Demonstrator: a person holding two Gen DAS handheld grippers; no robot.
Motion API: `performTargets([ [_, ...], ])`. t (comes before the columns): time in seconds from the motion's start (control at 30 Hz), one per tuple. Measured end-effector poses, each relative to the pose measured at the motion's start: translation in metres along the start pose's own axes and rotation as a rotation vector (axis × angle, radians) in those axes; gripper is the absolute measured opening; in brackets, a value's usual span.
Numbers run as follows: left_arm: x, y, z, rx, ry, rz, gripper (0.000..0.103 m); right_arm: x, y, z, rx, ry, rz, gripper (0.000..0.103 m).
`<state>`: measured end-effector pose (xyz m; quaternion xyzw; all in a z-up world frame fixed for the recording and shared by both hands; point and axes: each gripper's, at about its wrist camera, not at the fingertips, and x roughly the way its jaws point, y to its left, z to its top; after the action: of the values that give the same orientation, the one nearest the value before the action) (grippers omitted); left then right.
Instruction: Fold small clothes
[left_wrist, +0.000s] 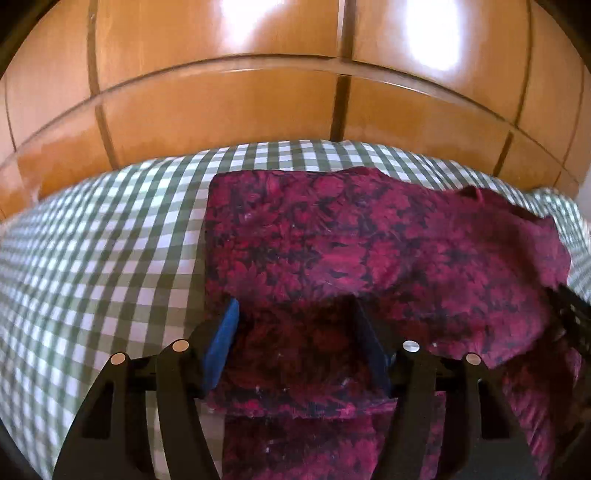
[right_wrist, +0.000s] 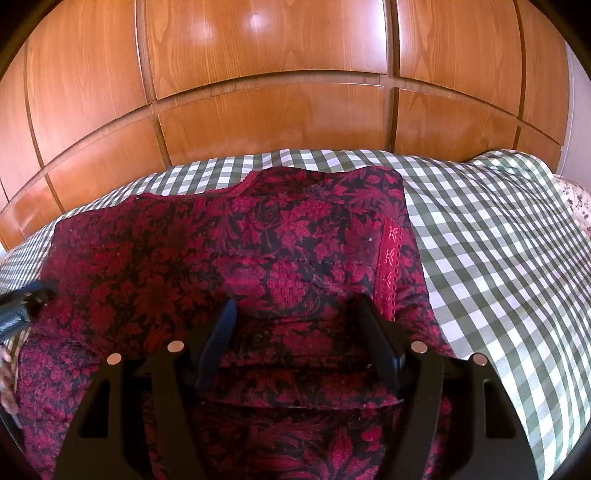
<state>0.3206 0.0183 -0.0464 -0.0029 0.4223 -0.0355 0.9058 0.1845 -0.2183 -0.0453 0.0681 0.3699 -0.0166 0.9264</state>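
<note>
Wooden wardrobe (right_wrist: 273, 122) across the top; green-checked bed (right_wrist: 498, 266) below. Red-and-black floral garment (right_wrist: 229, 251) folded mid-frame on it. Left gripper (left_wrist: 295, 325) and right gripper (right_wrist: 295, 325) spread over fabric, pinching nothing.

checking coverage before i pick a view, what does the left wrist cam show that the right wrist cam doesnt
Only the left wrist view shows the blue pad on a left gripper finger and the checked cover stretching off to the left.

Only the right wrist view shows the shiny red trim band on the cloth and a pale floral fabric at the far right edge.

Both show the dark red floral cloth, the green-and-white checked bed cover, the glossy wooden wardrobe panels, and jaws standing apart; the right gripper too.
</note>
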Motion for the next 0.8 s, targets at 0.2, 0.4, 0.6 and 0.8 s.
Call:
performTargets([
  [0.2,-0.022,-0.002,-0.005,-0.01,-0.032,0.045,0.065,0.0,0.0,0.0,0.003,-0.002,0.003,0.068],
  [0.4,-0.064,0.003,-0.021,-0.062,-0.091,0.011,0.076,0.0,0.0,-0.001,-0.001,-0.003,0.0,0.068],
  [0.6,-0.099,0.008,-0.046,-0.047,-0.109,0.019,0.076,0.0,0.002,-0.001,-0.013,-0.004,-0.017,0.068],
  [0.8,-0.117,0.02,-0.067,-0.054,-0.093,0.017,0.076,0.002,0.007,-0.002,-0.029,-0.002,-0.041,0.068],
])
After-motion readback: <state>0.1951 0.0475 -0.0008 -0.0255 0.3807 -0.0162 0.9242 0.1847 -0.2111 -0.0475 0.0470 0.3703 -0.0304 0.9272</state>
